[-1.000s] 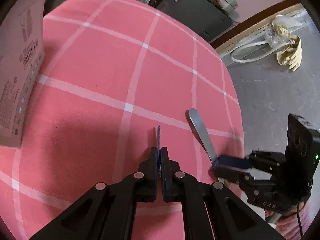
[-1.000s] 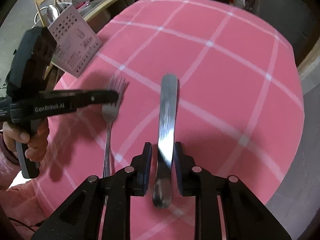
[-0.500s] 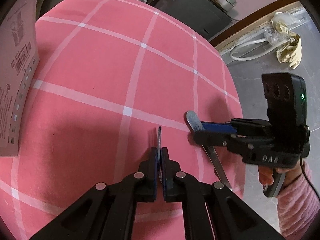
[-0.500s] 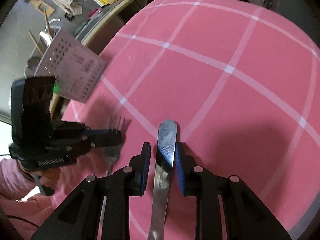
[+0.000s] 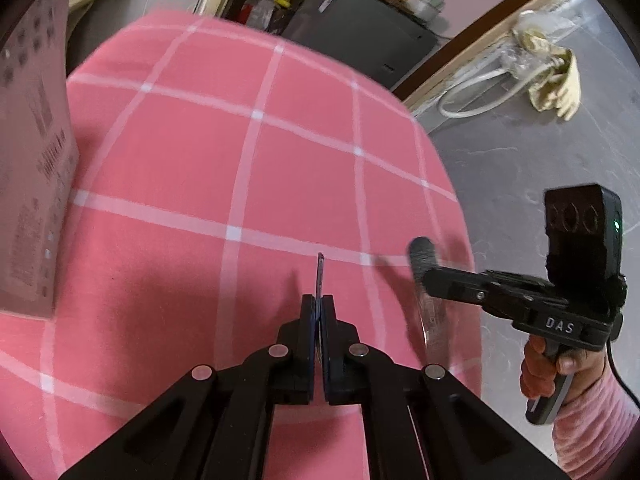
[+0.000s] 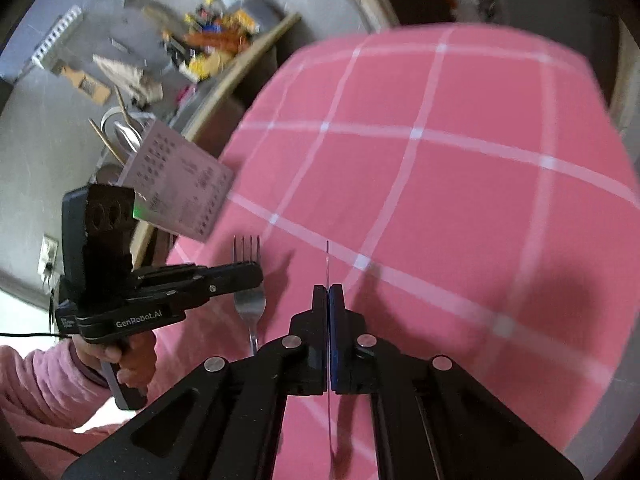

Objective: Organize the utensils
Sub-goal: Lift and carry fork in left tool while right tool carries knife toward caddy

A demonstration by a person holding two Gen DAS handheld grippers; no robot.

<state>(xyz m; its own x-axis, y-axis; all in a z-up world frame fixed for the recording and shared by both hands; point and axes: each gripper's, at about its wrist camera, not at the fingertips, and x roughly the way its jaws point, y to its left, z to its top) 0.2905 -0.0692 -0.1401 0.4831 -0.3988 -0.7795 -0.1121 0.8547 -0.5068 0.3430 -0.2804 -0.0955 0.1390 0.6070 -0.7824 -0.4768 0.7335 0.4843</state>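
We are holding the left tongs (image 5: pixel 318 316) clamped on the fork (image 6: pixel 249 280) and the right tongs (image 6: pixel 328 304) clamped edge-on on the knife (image 5: pixel 426 276), both lifted above the pink-clothed bench (image 5: pixel 248 152), probably for carrying to the perforated holder (image 6: pixel 180 188).

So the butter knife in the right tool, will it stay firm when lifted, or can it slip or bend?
The butter knife is probably stiff: it looks like plain steel and runs straight past the right tool. It may slip or pivot, since the smooth flat metal is pinched only at one spot. It is likely light, as it shows edge-on as a very thin line.
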